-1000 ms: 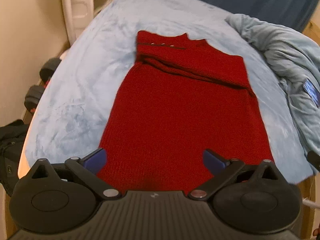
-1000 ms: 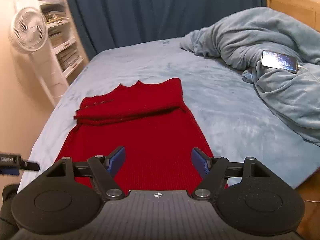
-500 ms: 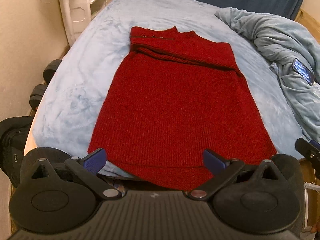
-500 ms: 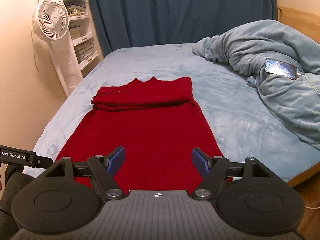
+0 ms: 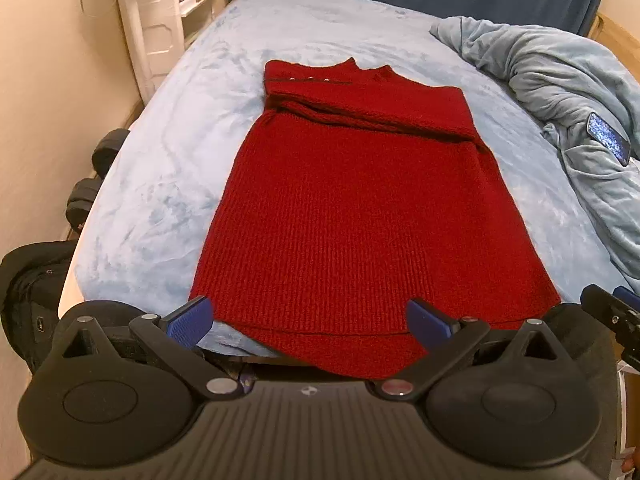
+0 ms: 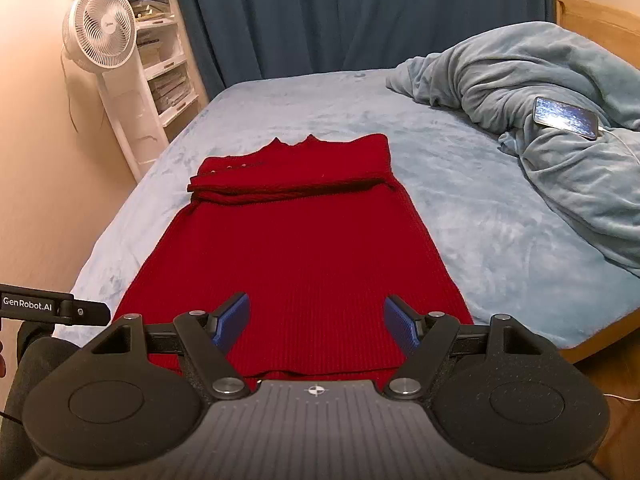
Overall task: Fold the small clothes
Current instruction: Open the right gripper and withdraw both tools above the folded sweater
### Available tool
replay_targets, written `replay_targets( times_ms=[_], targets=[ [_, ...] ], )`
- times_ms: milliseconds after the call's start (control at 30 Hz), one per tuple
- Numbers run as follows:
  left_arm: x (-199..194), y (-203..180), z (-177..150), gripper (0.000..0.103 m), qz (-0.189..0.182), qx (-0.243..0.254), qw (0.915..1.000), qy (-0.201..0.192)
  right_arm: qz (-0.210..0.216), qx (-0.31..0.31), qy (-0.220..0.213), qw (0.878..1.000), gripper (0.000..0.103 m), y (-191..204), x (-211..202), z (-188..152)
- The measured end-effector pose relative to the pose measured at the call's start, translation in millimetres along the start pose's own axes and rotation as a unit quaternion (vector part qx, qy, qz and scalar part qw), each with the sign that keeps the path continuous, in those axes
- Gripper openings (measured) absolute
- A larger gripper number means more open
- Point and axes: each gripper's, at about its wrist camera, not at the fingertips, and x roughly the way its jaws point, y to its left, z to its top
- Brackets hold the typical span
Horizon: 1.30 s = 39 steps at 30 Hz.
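Observation:
A red knit garment (image 5: 368,216) lies flat on the light blue bed (image 5: 160,184), with its top part folded down in a band near the collar. Its hem hangs over the bed's near edge. It also shows in the right wrist view (image 6: 296,256). My left gripper (image 5: 310,322) is open and empty, held just above the hem. My right gripper (image 6: 317,323) is open and empty, above the hem's right part. Neither gripper touches the cloth.
A crumpled blue-grey blanket (image 6: 552,120) with a phone (image 6: 566,117) on it lies at the right of the bed. A white fan (image 6: 100,34) and white shelves (image 6: 160,56) stand at the left wall. Dumbbells (image 5: 86,200) and a black bag (image 5: 32,296) lie on the floor left.
Both grippers have drawn back from over the garment toward the bed's near edge and risen, so the hem and bed edge now show. Both stay open.

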Motion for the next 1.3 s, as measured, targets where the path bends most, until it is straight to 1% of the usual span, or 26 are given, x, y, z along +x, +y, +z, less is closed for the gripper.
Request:
replay_targets(
  times_ms=[367, 567, 733, 1067, 1300],
  targets=[
    [4, -3, 4, 0.102, 0.006, 0.005, 1.0, 0.003, -0.004, 0.006, 0.014, 1.0, 0.075, -3, 6, 1],
    [8, -4, 9, 0.102, 0.025, 0.011, 0.9996, 0.011, -0.003, 0.008, 0.016, 1.0, 0.076, -5, 11, 2],
    [17, 0, 11, 0.102, 0.027, 0.009, 0.9993, 0.022, -0.008, 0.008, 0.028, 1.0, 0.076, -5, 20, 6],
    [45, 2, 22, 0.103, 0.042, 0.008, 0.998, 0.046, -0.03, 0.013, 0.057, 0.998, 0.076, -13, 52, 15],
    [66, 6, 30, 0.103, 0.053, 0.004, 0.9967, 0.062, -0.036, 0.013, 0.078, 0.996, 0.076, -17, 76, 20]
  ],
)
